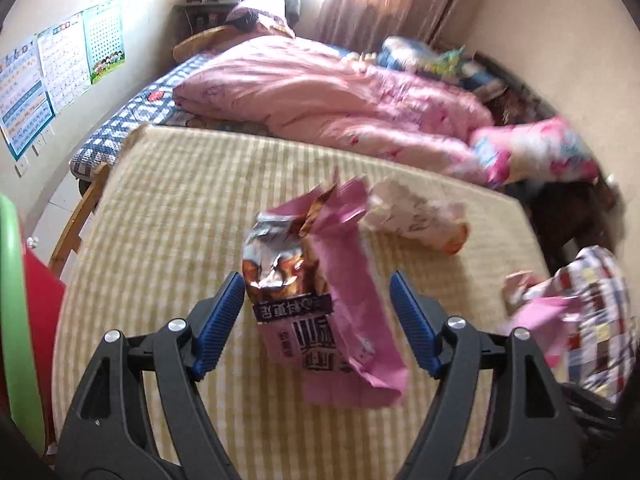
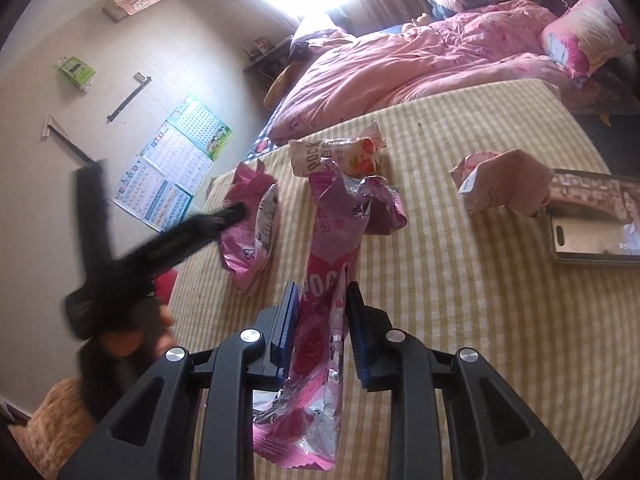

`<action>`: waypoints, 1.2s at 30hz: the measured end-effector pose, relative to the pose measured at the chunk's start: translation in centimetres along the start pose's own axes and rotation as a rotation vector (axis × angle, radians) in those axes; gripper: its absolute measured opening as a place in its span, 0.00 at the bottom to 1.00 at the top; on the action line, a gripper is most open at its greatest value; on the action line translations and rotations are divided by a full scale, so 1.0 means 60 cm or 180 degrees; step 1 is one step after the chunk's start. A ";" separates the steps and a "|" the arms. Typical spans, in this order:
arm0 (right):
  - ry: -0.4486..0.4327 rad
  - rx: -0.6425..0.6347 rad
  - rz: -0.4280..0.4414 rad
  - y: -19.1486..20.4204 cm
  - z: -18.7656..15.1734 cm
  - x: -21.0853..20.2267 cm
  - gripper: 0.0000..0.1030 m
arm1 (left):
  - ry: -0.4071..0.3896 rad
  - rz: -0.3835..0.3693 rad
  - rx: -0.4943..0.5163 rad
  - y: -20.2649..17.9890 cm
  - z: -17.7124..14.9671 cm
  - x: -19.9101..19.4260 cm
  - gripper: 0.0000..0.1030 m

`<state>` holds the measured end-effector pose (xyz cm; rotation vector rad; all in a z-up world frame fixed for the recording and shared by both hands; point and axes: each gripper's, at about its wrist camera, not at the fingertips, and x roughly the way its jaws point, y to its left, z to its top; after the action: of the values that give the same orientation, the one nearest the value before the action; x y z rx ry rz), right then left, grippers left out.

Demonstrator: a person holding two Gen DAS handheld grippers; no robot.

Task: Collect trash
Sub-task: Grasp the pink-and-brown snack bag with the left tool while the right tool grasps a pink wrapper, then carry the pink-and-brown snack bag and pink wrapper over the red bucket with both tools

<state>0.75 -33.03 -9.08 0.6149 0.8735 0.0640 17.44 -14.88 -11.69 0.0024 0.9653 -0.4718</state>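
Pickup step, both sides mid-grab. Right gripper (image 2: 320, 320) has its jaws narrowed onto a long pink wrapper (image 2: 320, 344); the foil runs straight up between the pads, tail hanging below and behind them, so I read that as a grip.

Left gripper (image 1: 318, 322) has jaws wide, nothing pinched. A brown-and-pink snack bag (image 1: 304, 280) lies between them, nearer the left pad, on the striped cloth (image 1: 168, 200). Neither pad touches it.

Next move for the left, I'd judge: settle lower so the pads bracket the crumpled brown part, then close. The bag is thin and springy, so it may slide out if pinched at the edge.

More trash ahead of the jaws: a white wrapper (image 1: 416, 220) beyond the right pad, and a crumpled pink carton (image 2: 500, 184) well right of the right gripper.

Pose: both grippers pitch down toward the cloth. In the right wrist view the left gripper is a blur, with a hand (image 2: 132, 332) on its handle.
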 end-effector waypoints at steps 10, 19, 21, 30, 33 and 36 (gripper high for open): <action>-0.0043 -0.0007 0.0009 0.005 -0.001 -0.010 0.24 | 0.0076 0.0018 0.0119 -0.005 -0.025 -0.008 0.30; 0.0020 -0.0087 0.0082 0.026 0.001 0.008 0.24 | -0.0006 0.0088 0.0179 0.024 -0.102 -0.108 0.30; 0.0041 -0.0136 0.0104 0.037 0.000 0.012 0.24 | -0.0001 0.0128 0.0129 0.037 -0.124 -0.127 0.30; 0.0147 -0.0263 0.0192 0.072 -0.014 0.033 0.25 | 0.0096 0.0344 -0.0216 0.089 -0.188 -0.163 0.32; 0.0161 -0.0300 0.0210 0.082 -0.017 0.036 0.26 | 0.0087 0.0341 -0.0314 0.100 -0.195 -0.168 0.47; 0.0165 -0.0333 0.0222 0.091 -0.020 0.037 0.26 | 0.0018 0.0323 -0.0307 0.101 -0.194 -0.177 0.56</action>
<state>2.34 -27.27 -8.30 0.5476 0.8929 0.1882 5.56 -2.90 -11.27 -0.0342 0.9877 -0.3317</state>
